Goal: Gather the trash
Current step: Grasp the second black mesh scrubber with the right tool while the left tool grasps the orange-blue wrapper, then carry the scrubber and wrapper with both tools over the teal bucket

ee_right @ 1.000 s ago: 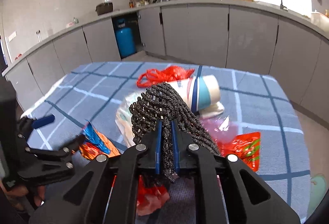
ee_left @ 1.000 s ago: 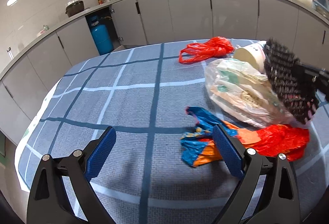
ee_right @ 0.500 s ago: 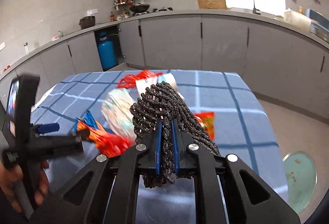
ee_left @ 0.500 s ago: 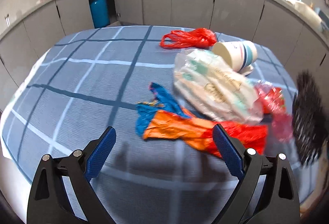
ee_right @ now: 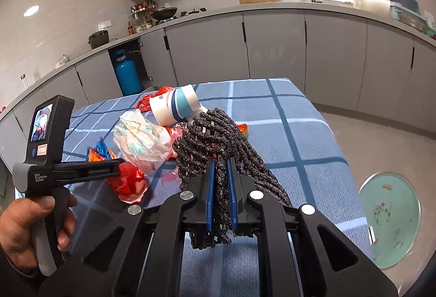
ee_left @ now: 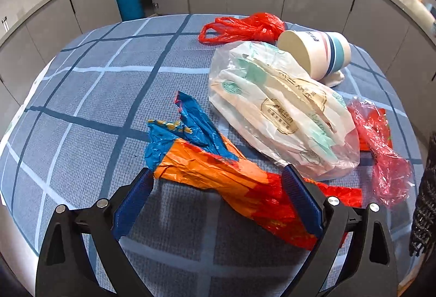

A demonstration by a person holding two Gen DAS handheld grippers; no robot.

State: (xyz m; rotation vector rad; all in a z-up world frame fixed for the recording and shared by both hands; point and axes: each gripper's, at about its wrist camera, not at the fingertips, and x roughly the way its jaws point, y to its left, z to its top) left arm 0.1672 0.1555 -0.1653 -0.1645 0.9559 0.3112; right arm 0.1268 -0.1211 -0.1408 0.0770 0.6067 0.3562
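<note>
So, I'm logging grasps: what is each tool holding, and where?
Right tool pinches the black knotted mesh bundle near its lower end. Left tool holds nothing.

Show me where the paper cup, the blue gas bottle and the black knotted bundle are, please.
paper cup [ee_left: 318,53]: left wrist view, its striped side.
blue gas bottle [ee_right: 127,76]: right wrist view, its body.
black knotted bundle [ee_right: 218,138]: right wrist view, its upper strands.

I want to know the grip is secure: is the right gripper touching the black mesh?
Touching. The right wrist view shows the right gripper shut on the black mesh.
</note>
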